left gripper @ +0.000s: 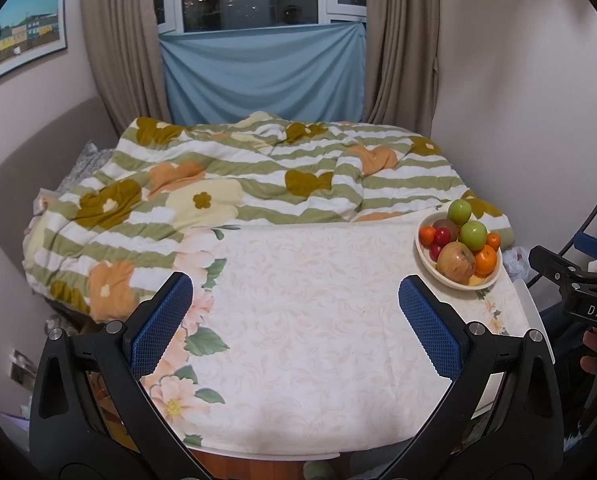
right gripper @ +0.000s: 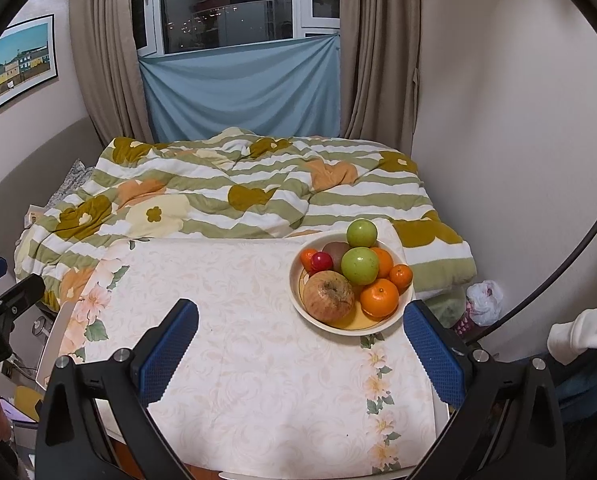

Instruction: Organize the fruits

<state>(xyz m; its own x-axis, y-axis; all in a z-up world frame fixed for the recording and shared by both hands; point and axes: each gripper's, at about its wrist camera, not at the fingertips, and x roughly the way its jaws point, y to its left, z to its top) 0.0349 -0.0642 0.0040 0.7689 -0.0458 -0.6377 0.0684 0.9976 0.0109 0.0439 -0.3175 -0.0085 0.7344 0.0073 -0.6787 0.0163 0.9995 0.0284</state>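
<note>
All the fruit sits heaped in the bowl [right gripper: 403,312] at the far right of the desk [right gripper: 238,360]: two green apples [right gripper: 359,265], a reddish apple [right gripper: 328,297], oranges [right gripper: 379,297], a small red fruit [right gripper: 321,261]. That fits either a pile waiting to be sorted or one already gathered, so I won't commit to a move. If I do reach in, I'd take a top fruit squarely across its middle so the heap doesn't roll. My right claw [right gripper: 298,344] hangs spread wide above the cloth, holding and touching nothing; my left claw [left gripper: 294,320] is likewise wide apart and empty.
</note>
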